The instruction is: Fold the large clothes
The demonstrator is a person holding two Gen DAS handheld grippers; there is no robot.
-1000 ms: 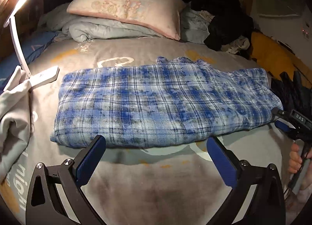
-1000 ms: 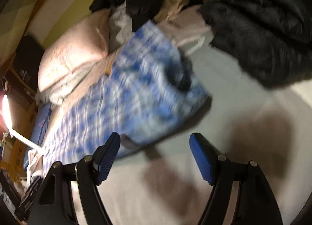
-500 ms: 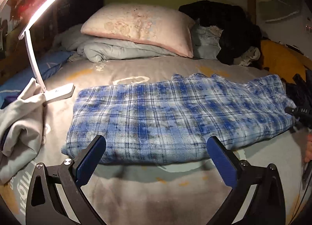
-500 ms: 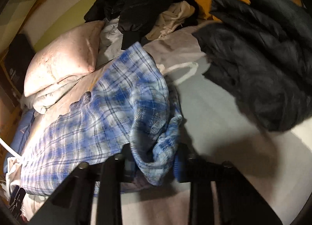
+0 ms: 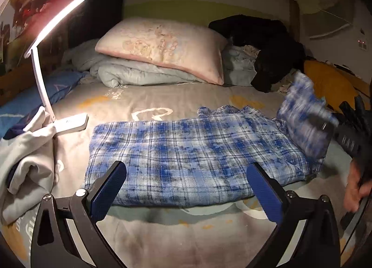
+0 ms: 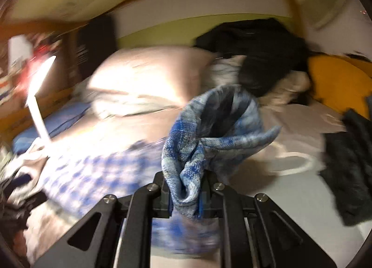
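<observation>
Blue-and-white plaid shirt (image 5: 193, 156) lies folded in a long band across the grey bedspread (image 5: 162, 233), its right end lifted off the bed. Right gripper (image 6: 186, 189) is clamped on that end: a bunched fold of plaid cloth is pinched between its 2 pads, whose jaws have just been closing, and the fabric stands up in front of the camera. In the left wrist view the raised end (image 5: 304, 119) is blurred, next to the person's hand (image 5: 357, 189) on the gripper handle. Left gripper (image 5: 186, 189) hovers over the near edge of the shirt with its 2 blue pads (image 5: 109, 189) set wide apart and nothing between them. White desk lamp (image 5: 51, 63) stands lit at the left beside a grey garment (image 5: 25, 165). Pink pillow (image 5: 162, 47) rests on a folded quilt (image 5: 139, 72) behind the shirt, with dark clothes (image 5: 267, 47) piled to its right
</observation>
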